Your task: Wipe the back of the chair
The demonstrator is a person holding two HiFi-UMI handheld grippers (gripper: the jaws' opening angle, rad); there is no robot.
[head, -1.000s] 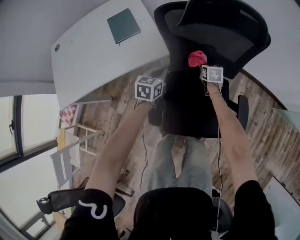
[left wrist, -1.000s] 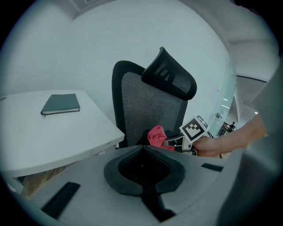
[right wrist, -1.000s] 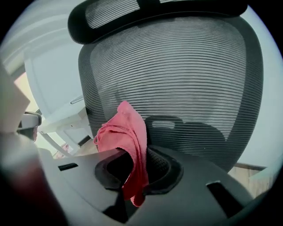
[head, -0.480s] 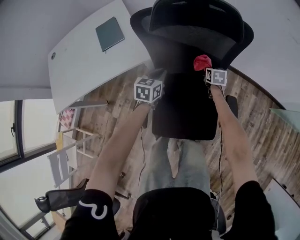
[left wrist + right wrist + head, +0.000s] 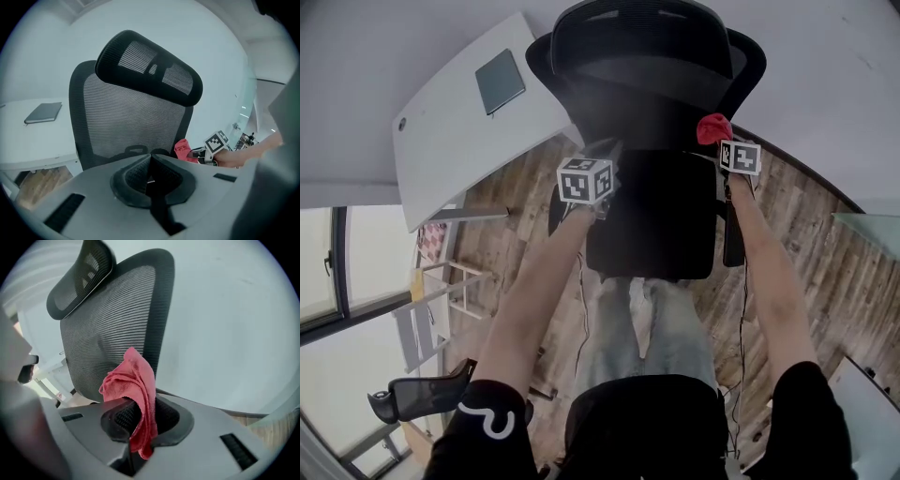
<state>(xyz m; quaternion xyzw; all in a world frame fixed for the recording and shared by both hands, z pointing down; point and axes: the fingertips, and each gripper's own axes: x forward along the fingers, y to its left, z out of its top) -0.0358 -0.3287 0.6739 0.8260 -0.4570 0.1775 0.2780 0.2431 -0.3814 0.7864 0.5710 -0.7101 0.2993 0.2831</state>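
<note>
At 1 o'clock, the right gripper (image 5: pixel 139 426) pinches the red cloth (image 5: pixel 132 380) in its fingers, presenting it toward the chair back (image 5: pixel 110 322) for wiping. The left gripper (image 5: pixel 150 174) fingers sit pressed together, empty.

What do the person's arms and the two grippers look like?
The left gripper and the right gripper each have a grey body with dark ribbed pads inside its jaws and carry a white cube with black square markers. A thin dark cable runs beside each forearm. The short sleeves are black; the left one bears a white curved mark.
</note>
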